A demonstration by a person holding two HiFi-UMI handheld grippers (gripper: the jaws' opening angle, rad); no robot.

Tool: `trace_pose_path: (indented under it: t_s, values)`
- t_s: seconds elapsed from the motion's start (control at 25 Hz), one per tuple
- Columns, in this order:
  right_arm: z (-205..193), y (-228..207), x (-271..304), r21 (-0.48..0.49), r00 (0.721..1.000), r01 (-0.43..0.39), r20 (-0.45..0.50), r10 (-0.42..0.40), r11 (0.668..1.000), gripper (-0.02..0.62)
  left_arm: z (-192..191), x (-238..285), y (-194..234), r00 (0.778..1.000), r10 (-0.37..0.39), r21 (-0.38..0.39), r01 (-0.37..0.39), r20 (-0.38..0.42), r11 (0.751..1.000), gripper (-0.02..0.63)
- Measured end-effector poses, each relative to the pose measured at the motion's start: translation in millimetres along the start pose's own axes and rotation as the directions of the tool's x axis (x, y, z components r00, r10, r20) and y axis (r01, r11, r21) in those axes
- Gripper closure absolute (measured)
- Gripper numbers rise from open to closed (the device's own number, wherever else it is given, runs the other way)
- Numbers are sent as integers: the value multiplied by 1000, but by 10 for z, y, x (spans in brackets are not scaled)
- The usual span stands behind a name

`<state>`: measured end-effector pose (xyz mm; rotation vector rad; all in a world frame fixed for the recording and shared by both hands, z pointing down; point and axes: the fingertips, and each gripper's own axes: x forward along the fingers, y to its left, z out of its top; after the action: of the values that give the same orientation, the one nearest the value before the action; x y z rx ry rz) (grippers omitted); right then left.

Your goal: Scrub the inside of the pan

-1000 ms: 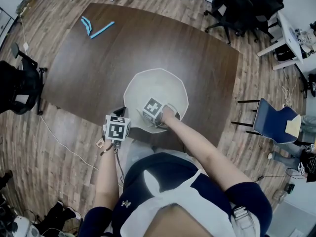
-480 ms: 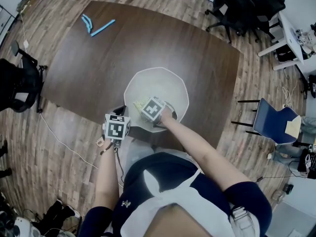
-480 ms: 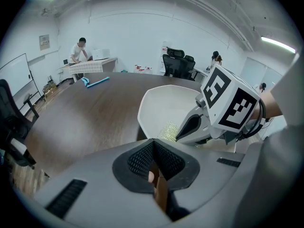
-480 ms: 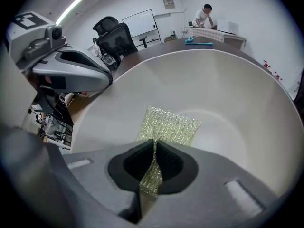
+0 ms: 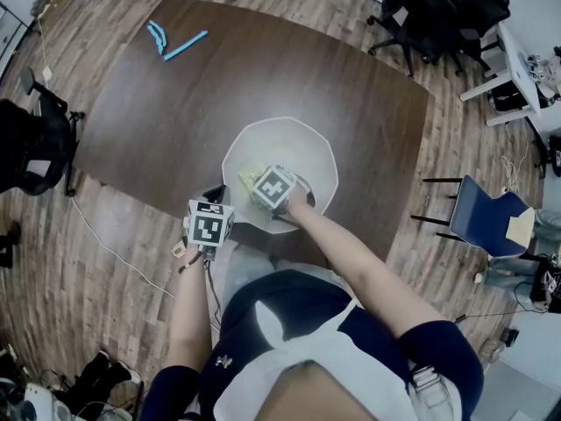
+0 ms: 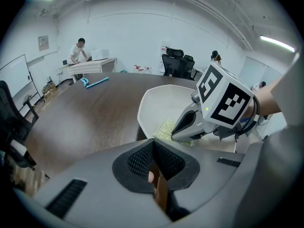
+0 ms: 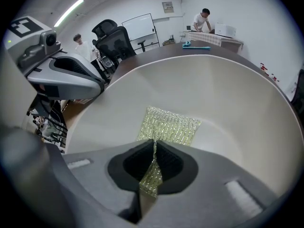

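A dark brown table (image 5: 263, 77) fills the upper half of the head view. It stands on a wood-plank floor (image 5: 53, 261), with black office chairs (image 5: 429, 11) at the upper right and a blue chair (image 5: 482, 217) at the right edge. A few blue items (image 5: 171, 46) lie at the table's upper left, well apart from everything else. The white pan (image 5: 302, 139) sits near the table's lower edge at the centre of the frame, its wide pale bowl facing up.

The right gripper (image 7: 154, 148) reaches into the bowl from the lower right. Its jaws are pressed together on a yellow-green glittery scrub cloth (image 7: 171, 125). One fold is pinched between the pads, and the rest lies flat on the pan's inner floor, toward the bowl's lower left in the head view.

The left gripper (image 6: 153, 151) sits just outside the pan's lower-left rim. Its jaws are closed on a thin brown piece (image 6: 159, 190); whether this is the pan's handle cannot be told. In the left gripper view, the right gripper's marker cube (image 6: 223, 99) shows at the right over the bowl, with the cloth under its tip
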<state>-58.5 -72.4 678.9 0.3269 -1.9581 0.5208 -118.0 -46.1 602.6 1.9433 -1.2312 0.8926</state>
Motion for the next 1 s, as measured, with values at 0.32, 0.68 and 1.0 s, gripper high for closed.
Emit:
trace_pose_path:
  t_s: [0.32,0.68,1.0]
  values:
    - [-10,-153,-9,89,1000,11,-3,-11,996,578,-6,-5,-5,1000,-1,6,1,-3,1000,604]
    - [15,-467,-61,151,998,57,26,-62,987,578,-16,14,12,1000,-5,1,5,-1,1000,604]
    - [-101,-643,-167,226,997,69,21,-75,972,578,-6,0,4,1000,-4,-2,4,1,1000,604]
